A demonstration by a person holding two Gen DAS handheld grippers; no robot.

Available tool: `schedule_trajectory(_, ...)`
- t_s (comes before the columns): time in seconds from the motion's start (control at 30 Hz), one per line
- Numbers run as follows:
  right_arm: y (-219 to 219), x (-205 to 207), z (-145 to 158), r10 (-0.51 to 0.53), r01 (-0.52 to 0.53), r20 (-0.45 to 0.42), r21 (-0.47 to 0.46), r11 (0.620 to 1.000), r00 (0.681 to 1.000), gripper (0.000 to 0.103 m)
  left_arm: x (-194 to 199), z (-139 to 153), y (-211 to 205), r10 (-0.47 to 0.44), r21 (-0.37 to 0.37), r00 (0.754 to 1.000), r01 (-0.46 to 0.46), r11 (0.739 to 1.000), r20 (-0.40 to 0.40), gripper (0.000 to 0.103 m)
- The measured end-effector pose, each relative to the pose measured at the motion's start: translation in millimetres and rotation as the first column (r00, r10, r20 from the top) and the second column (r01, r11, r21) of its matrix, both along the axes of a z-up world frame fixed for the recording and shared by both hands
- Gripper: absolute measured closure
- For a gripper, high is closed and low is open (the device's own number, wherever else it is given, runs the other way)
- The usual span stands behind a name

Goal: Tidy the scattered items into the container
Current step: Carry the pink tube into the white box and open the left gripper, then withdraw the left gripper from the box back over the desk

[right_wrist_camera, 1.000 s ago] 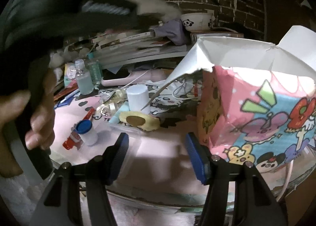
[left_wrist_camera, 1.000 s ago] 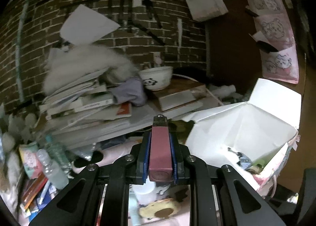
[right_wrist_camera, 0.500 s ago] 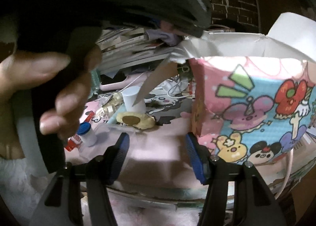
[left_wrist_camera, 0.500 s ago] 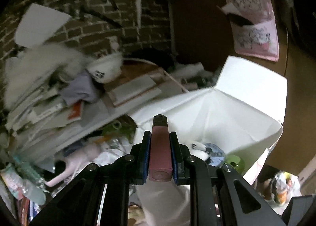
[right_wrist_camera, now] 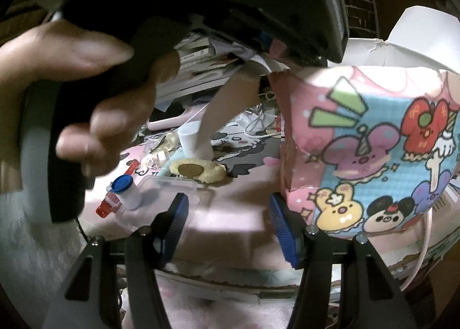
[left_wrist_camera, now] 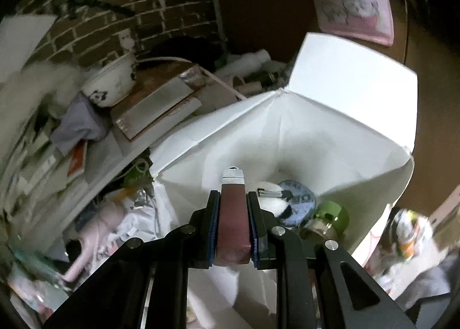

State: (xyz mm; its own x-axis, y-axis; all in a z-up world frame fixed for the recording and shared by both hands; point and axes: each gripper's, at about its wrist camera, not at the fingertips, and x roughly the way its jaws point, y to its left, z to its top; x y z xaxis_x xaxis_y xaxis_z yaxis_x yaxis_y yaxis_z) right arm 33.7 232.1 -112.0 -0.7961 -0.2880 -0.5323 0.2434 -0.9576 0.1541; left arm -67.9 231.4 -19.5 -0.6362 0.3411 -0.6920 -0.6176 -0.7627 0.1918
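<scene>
Left tool (left_wrist_camera: 232, 224): closed on a maroon tube (left_wrist_camera: 233, 214) with a white cap, which points forward between the blue pads.
Tube position: held over the open mouth of the box (left_wrist_camera: 302, 133), above the things already lying at its bottom, a blue disc (left_wrist_camera: 297, 199) and a green bottle (left_wrist_camera: 330, 215) among them.
Right tool (right_wrist_camera: 228, 227): wide open and empty, low over the pink counter (right_wrist_camera: 230, 214), just beside the box's printed wall (right_wrist_camera: 373, 156).
Hand (right_wrist_camera: 86, 99): seen in the right view gripping the left tool's handle, which blocks much of that view.
Still scattered: a blue-capped vial (right_wrist_camera: 126, 191), a clear case (right_wrist_camera: 169, 188), a yellow sponge-like piece (right_wrist_camera: 198, 169) and a white cup (right_wrist_camera: 191, 139), all on the counter left of the box.
Risk, release: if the tube is let go while the tool is tilted toward the near wall, it is judged likely to strike the flap (left_wrist_camera: 353, 82) or the rim and fall back onto the counter.
Risk, box: the walls look like thin, creased card; a nudge from either tool could fold a flap inward or shift the box toward the counter edge.
Risk, contents: a drop from height may knock the bottle.
Risk, view: the frames are blurred, so the depth inside the box cannot be judged well.
</scene>
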Motion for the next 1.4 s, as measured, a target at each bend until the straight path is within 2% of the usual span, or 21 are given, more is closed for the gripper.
schedule_trajectory(0.07, 0.5, -0.7, 0.1, 0.001, -0.001, 0.002, -0.003, 1.0, 1.0, 0.048, -0.5, -3.1, 5.9, -0.021, -0.047, 1.0, 0.021, 0.999, 0.008, 0.09)
schedule_trajectory(0.3, 2.9, -2.0, 1.6, 0.004, -0.004, 0.005, -0.009, 1.0, 1.0, 0.049, -13.5, -4.5, 13.7, -0.088, -0.103, 0.993, 0.096, 0.99, 0.084, 0.09)
schedule_trajectory(0.43, 5.1, -2.6, 2.2, 0.007, -0.007, 0.008, -0.015, 1.0, 1.0, 0.048, -23.1, -8.4, 19.6, -0.114, -0.129, 0.982, 0.134, 0.983, 0.154, 0.09)
schedule_trajectory(0.6, 6.6, -4.0, 3.1, 0.009, -0.009, 0.008, -0.015, 1.0, 1.0, 0.049, -24.8, -9.2, 22.2, -0.114, -0.151, 0.981, 0.138, 0.979, 0.159, 0.089)
schedule_trajectory(0.73, 7.9, -5.1, 4.1, 0.008, -0.008, 0.01, -0.018, 1.0, 1.0, 0.048, -25.9, -8.7, 21.5, -0.121, -0.135, 0.979, 0.144, 0.98, 0.164, 0.088)
schedule_trajectory(0.8, 7.8, -6.3, 4.6, 0.007, -0.007, 0.012, -0.017, 1.0, 1.0, 0.048, -24.8, -4.8, 18.6, -0.121, -0.114, 0.981, 0.138, 0.984, 0.151, 0.077)
schedule_trajectory(0.83, 8.0, -6.5, 4.9, 0.007, -0.007, 0.012, -0.018, 1.0, 1.0, 0.048, -23.0, -0.6, 15.9, -0.122, -0.095, 0.984, 0.135, 0.986, 0.133, 0.063)
schedule_trajectory(0.87, 8.3, -6.5, 5.4, 0.006, -0.006, 0.011, -0.02, 1.0, 1.0, 0.047, -20.6, 5.2, 12.4, -0.118, -0.076, 0.988, 0.126, 0.989, 0.103, 0.043)
schedule_trajectory(0.93, 8.5, -6.2, 6.1, 0.006, -0.005, 0.009, -0.016, 1.0, 1.0, 0.047, -15.6, 17.3, 3.8, -0.112, -0.03, 0.993, 0.113, 0.993, 0.047, 0.021)
schedule_trajectory(1.03, 8.2, -5.9, 7.0, 0.002, -0.002, 0.004, -0.006, 1.0, 1.0, 0.047, -8.1, 30.9, -10.5, -0.111, 0.033, 0.993, 0.11, 0.993, 0.025, 0.02)
schedule_trajectory(1.13, 9.0, -6.1, 7.3, 0.007, -0.007, 0.002, 0.0, 1.0, 1.0, 0.047, 2.0, 35.9, -23.4, -0.063, 0.028, 0.998, 0.064, 0.998, -0.031, 0.02)
schedule_trajectory(1.23, -5.4, -11.8, 4.4, 0.022, -0.022, -0.003, 0.014, 1.0, 1.0, 0.047, 14.3, 34.1, -42.4, -0.005, 0.038, 0.997, 0.008, 0.999, -0.074, 0.02)
schedule_trajectory(1.3, -19.0, 8.9, 3.7, 0.044, -0.043, -0.014, 0.033, 0.999, 0.999, 0.047, 18.4, 30.0, -57.6, 0.047, 0.052, 0.995, -0.043, 0.998, -0.092, 0.02)
schedule_trajectory(1.4, -22.1, 13.0, 2.7, 0.068, -0.068, -0.014, 0.047, 0.997, 0.998, 0.047, 24.6, 22.1, -84.5, 0.143, 0.078, 0.983, -0.135, 0.988, -0.115, 0.02)
